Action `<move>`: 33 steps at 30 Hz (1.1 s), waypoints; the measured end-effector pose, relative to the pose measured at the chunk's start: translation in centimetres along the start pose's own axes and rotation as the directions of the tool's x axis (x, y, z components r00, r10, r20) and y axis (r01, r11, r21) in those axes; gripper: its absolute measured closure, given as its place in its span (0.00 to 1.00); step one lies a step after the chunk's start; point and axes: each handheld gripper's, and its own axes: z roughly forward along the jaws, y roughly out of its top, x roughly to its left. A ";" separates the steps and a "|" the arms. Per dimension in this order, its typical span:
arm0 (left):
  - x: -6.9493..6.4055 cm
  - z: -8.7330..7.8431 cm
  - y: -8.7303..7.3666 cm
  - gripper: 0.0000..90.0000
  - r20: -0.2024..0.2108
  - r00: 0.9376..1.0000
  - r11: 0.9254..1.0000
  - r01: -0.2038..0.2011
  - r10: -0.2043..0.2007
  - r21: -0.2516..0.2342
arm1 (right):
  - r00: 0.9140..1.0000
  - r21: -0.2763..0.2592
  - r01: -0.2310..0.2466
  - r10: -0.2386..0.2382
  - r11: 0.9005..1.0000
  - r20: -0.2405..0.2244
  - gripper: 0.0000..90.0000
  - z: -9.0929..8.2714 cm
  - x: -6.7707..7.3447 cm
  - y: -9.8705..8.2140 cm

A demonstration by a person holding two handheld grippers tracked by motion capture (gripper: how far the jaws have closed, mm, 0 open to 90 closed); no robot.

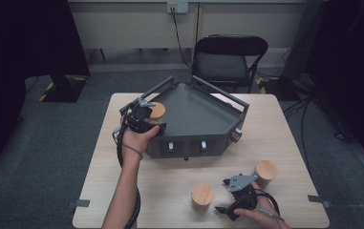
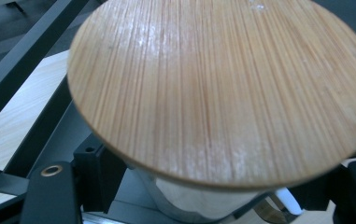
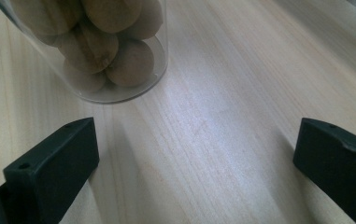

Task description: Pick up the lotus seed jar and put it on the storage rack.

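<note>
My left gripper (image 1: 147, 117) is shut on a glass jar with a round bamboo lid (image 1: 157, 110), held over the left rim of a dark grey tray (image 1: 196, 119). In the left gripper view the lid (image 2: 222, 88) looms close, and the jar's glass body (image 2: 203, 203) sits between the black jaws. My right gripper (image 1: 223, 195) rests low over the table's front right, open, with nothing between its fingers (image 3: 54, 168). A second lidded jar (image 1: 202, 196) stands just left of it and a third (image 1: 265, 172) behind it. One jar of round brown pieces (image 3: 101, 51) stands ahead of the right jaws.
The tray has raised rails and sits at the middle back of the light wooden table (image 1: 170, 186). A black folding chair (image 1: 228, 59) stands behind the table. Bare tabletop (image 3: 222, 116) lies between the right jaws.
</note>
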 end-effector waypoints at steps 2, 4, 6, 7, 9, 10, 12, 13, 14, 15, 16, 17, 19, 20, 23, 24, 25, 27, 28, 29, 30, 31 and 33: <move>0.1 0.3 0.1 0.28 -0.001 1.000 1.000 -0.002 0.002 0.003 | 1.000 0.000 0.000 0.000 1.000 0.000 0.00 0.0 0.0 0.0; 0.1 0.5 0.3 0.28 0.000 1.000 1.000 0.001 -0.001 0.004 | 1.000 0.000 0.001 -0.001 1.000 0.000 0.00 0.0 0.0 0.0; 0.0 0.8 0.4 0.28 -0.003 1.000 1.000 0.001 -0.001 0.004 | 1.000 0.000 0.000 0.000 1.000 0.000 0.00 0.0 0.0 0.0; 0.0 0.9 0.5 0.28 -0.007 1.000 1.000 -0.001 0.001 0.008 | 1.000 -0.003 0.015 -0.015 1.000 0.006 0.00 0.0 0.0 0.0; 0.0 1.2 0.5 0.28 -0.010 1.000 1.000 0.004 -0.004 0.006 | 1.000 -0.003 0.015 -0.015 1.000 0.006 0.00 0.0 0.0 0.0; 0.1 1.2 0.6 0.28 -0.011 1.000 1.000 0.006 -0.005 0.007 | 1.000 0.000 0.002 -0.002 1.000 0.001 0.00 0.0 0.0 0.0; 0.1 1.4 0.5 0.28 -0.015 1.000 1.000 0.010 -0.010 0.006 | 1.000 -0.002 0.013 -0.013 1.000 0.005 0.00 0.0 0.0 0.0; 0.1 1.5 0.6 0.28 -0.016 1.000 1.000 0.010 -0.010 0.008 | 1.000 0.000 0.000 0.000 1.000 0.000 0.00 0.0 0.0 0.0; 0.2 1.7 0.5 0.28 -0.017 1.000 1.000 0.014 -0.014 0.008 | 1.000 0.000 0.000 0.000 1.000 0.000 0.00 0.0 0.0 0.0; 0.1 1.8 0.5 0.28 -0.021 1.000 1.000 0.017 -0.017 0.013 | 1.000 0.000 0.000 0.000 1.000 0.000 0.00 0.0 0.0 0.0; 0.2 1.9 0.5 0.28 -0.024 1.000 1.000 0.018 -0.017 0.017 | 1.000 0.000 0.000 0.000 1.000 0.000 0.00 0.0 0.0 0.0; 0.2 2.0 0.4 0.28 -0.024 0.999 1.000 0.023 -0.022 0.017 | 1.000 0.000 0.000 0.000 1.000 0.000 0.00 0.0 0.0 0.0; 0.3 2.3 0.3 0.28 -0.026 0.999 1.000 0.028 -0.027 0.014 | 1.000 0.000 0.001 -0.001 1.000 0.000 0.00 0.0 0.0 0.0; 0.4 2.4 0.1 0.28 -0.024 0.999 0.999 0.031 -0.031 0.010 | 1.000 0.000 0.001 -0.001 1.000 0.000 0.00 0.0 0.0 0.0; 0.4 2.7 0.1 0.28 -0.028 0.999 0.999 0.038 -0.038 0.014 | 1.000 0.001 -0.004 0.004 1.000 -0.004 0.00 0.0 0.0 0.0; 0.4 2.8 0.1 0.28 -0.029 0.999 0.999 0.039 -0.039 0.013 | 1.000 0.001 -0.005 0.005 1.000 -0.004 0.00 0.0 0.0 0.0; 0.4 2.8 0.1 0.28 -0.029 0.999 0.999 0.039 -0.038 0.013 | 1.000 0.001 -0.008 0.008 1.000 -0.004 0.00 0.0 0.0 0.0; 0.4 2.8 0.2 0.28 -0.033 0.999 0.999 0.033 -0.033 0.014 | 1.000 0.001 -0.006 0.006 1.000 -0.004 0.00 0.0 0.0 0.0; 0.4 2.9 0.3 0.28 -0.035 0.999 0.999 0.034 -0.034 0.015 | 1.000 0.001 -0.008 0.008 1.000 -0.004 0.00 0.0 0.0 0.0; 0.4 2.9 0.3 0.28 -0.037 0.999 0.999 0.035 -0.034 0.015 | 1.000 0.000 0.001 -0.001 1.000 0.000 0.00 0.0 0.0 0.0; 0.3 2.9 0.3 0.28 -0.040 0.999 0.999 0.034 -0.033 0.014 | 1.000 0.000 0.001 -0.001 1.000 0.000 0.00 0.0 0.0 0.0; 0.3 3.0 0.3 0.28 -0.045 0.998 0.999 0.035 -0.034 0.012 | 1.000 0.000 0.001 -0.001 1.000 0.000 0.00 0.0 0.0 0.0; 0.3 3.0 0.3 0.28 -0.045 0.998 0.999 0.042 -0.041 0.011 | 1.000 0.000 0.000 0.000 1.000 0.000 0.00 0.0 0.0 0.0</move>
